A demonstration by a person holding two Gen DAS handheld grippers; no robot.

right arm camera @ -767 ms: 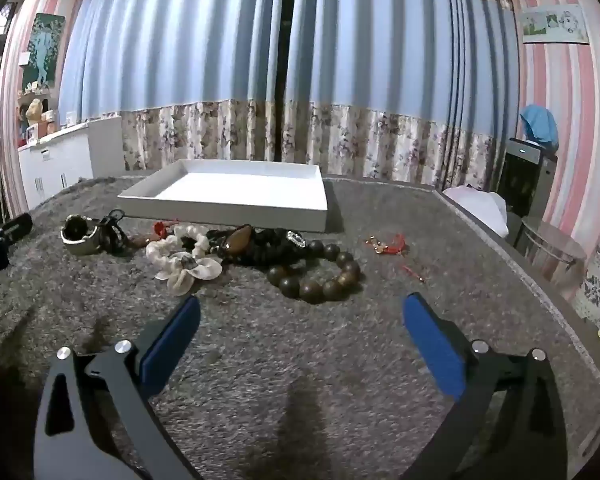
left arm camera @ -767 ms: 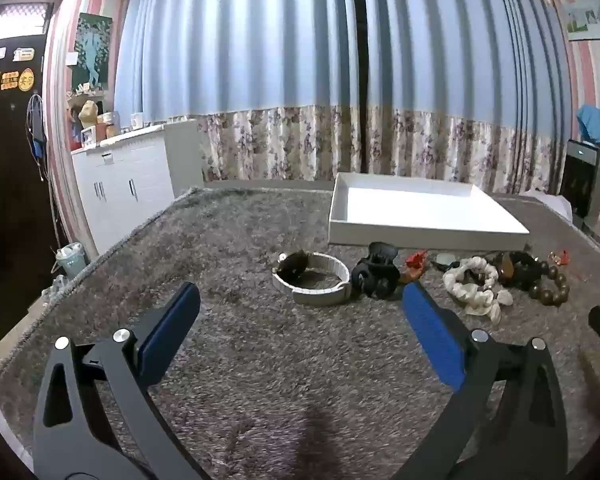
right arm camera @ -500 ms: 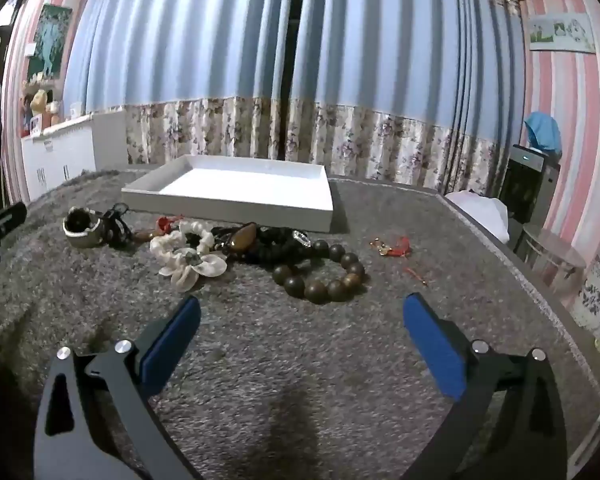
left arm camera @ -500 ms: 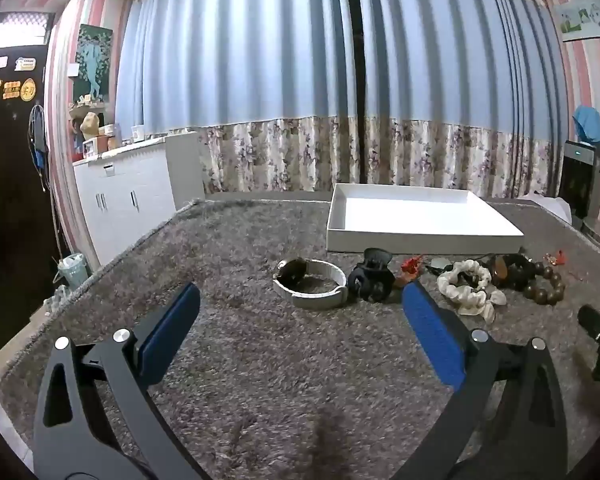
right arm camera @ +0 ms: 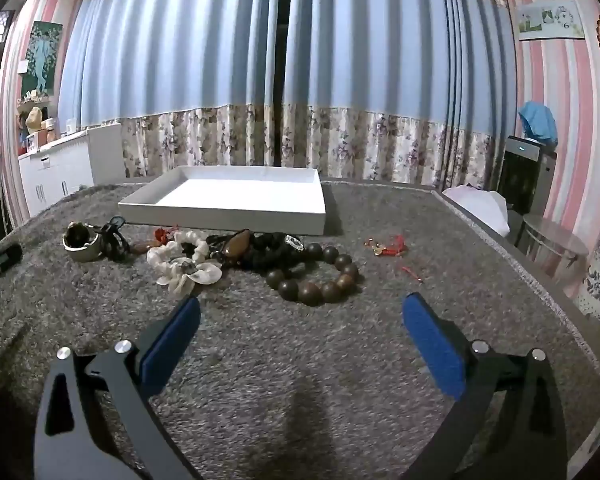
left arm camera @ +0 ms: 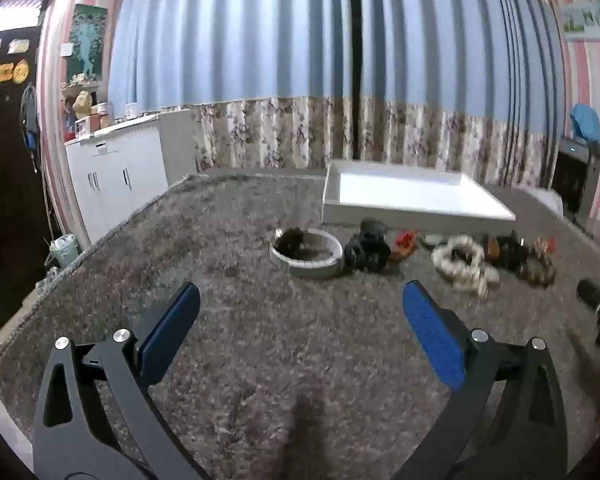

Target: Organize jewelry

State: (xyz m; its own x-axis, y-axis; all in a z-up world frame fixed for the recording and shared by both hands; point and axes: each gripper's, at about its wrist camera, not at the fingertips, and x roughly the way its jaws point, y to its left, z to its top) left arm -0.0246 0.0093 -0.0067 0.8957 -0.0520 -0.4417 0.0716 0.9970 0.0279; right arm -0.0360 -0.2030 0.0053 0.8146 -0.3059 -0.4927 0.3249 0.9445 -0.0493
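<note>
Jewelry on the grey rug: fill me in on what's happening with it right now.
Nothing is being handled yet. Both the left gripper and the right gripper hover over the rug, jaws wide apart and holding nothing. The pieces lie in a row in front of the white tray: a white bangle, a shell bracelet, a wooden bead bracelet and a red charm. The tray holds nothing visible.

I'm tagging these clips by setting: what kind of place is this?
Most likely a room in a home: floor-length blue curtains, pink striped walls and a white cabinet surround a grey carpeted table.
</note>
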